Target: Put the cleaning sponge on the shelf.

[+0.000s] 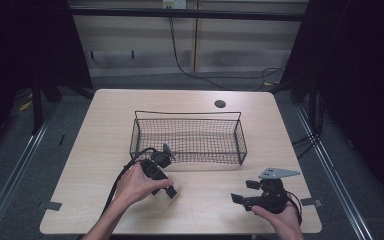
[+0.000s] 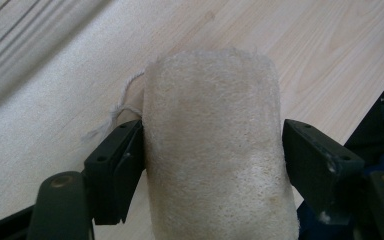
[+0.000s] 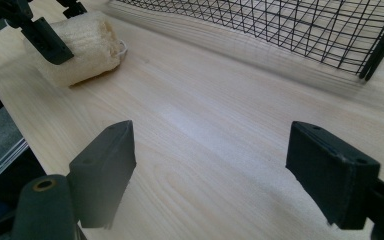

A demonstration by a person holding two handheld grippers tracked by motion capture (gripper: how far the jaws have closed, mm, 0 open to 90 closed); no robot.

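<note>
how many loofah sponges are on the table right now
1. The loofah sponge lies on the table's near left part, in front of the wire basket, between the jaws of the left tool. The basket looks empty.

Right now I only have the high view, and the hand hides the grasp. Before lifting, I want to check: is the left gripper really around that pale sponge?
Observer: Yes. In the left gripper view the sponge sits between the jaws of the left gripper, with both jaws against its sides.
Operator: Is it off the table?
Observer: No. The right gripper view shows it lying on the table.
Operator: And the right gripper?
Observer: The right gripper is open, with bare wood between its jaws.
</note>
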